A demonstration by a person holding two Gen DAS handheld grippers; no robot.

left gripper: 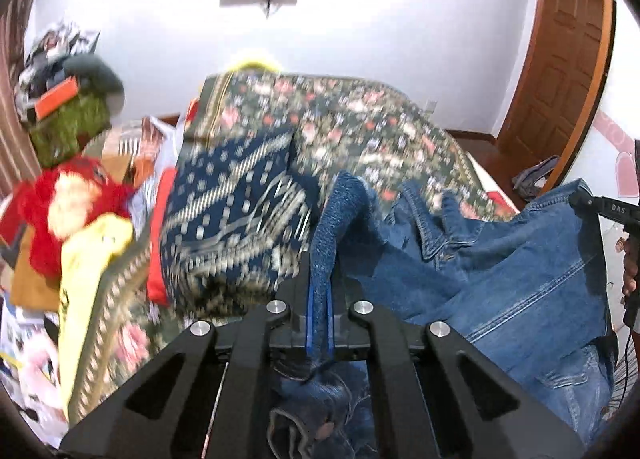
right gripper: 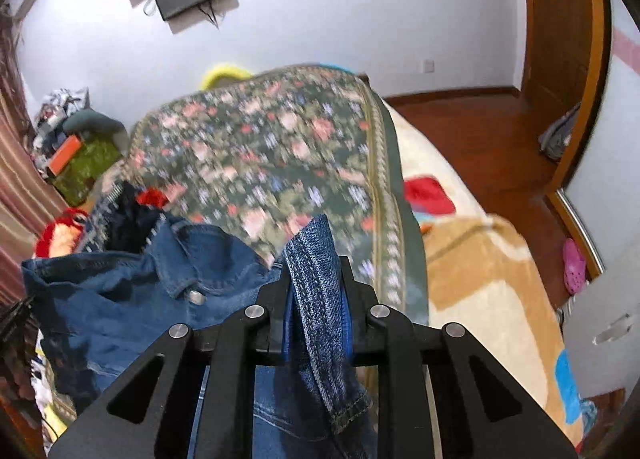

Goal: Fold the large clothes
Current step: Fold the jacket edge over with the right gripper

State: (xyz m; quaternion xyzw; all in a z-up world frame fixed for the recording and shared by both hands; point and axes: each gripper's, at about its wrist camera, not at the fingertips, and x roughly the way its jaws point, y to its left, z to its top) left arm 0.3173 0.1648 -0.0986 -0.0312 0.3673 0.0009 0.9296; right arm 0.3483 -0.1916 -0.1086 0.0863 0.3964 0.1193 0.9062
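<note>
The left gripper (left gripper: pixel 320 299) was clamped on a fold of the blue denim jacket (left gripper: pixel 520 259), whose body and collar hung to its right and below it. The right gripper (right gripper: pixel 316 299) pinched a stitched denim edge, with the rest of the jacket (right gripper: pixel 132 283) spread to its left. Ahead of both grippers lay the bed's floral blanket (right gripper: pixel 260 147); a navy patterned cloth (left gripper: pixel 232 211) lay ahead and left of the left gripper.
</note>
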